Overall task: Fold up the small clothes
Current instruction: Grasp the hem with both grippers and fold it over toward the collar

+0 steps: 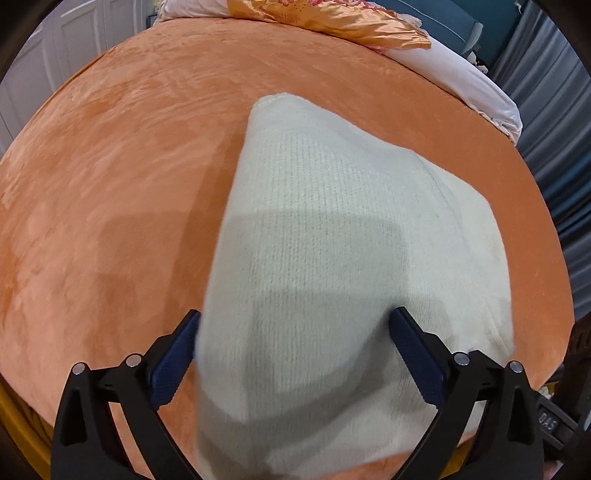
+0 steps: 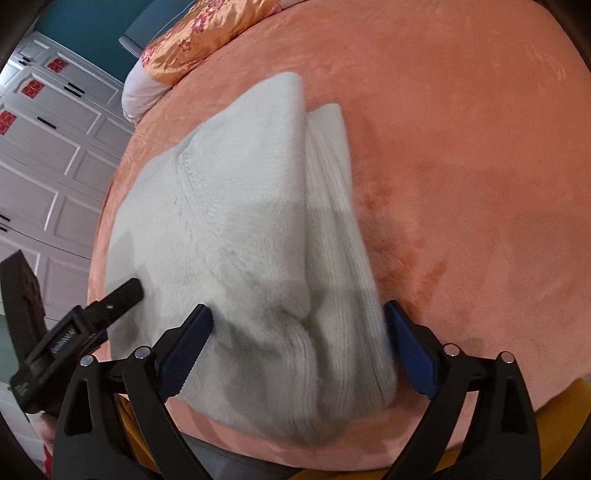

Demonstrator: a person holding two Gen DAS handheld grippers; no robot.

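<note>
While the white knit sweater (image 1: 332, 258) lies folded on the orange bed cover (image 1: 110, 184), the left gripper (image 1: 295, 332) stands spread wide over its near edge, gripping nothing. The sweater's long axis runs straight away from both grippers. The right gripper (image 2: 299, 328), equally near, straddles the ribbed fold, also open.

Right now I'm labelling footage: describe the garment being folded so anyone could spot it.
On the orange bed, it lies near the closer edge, under both open grippers. The sweater is a pale cream knit, plain and fuzzy, unlike the shiny floral pillow at the far end.
</note>
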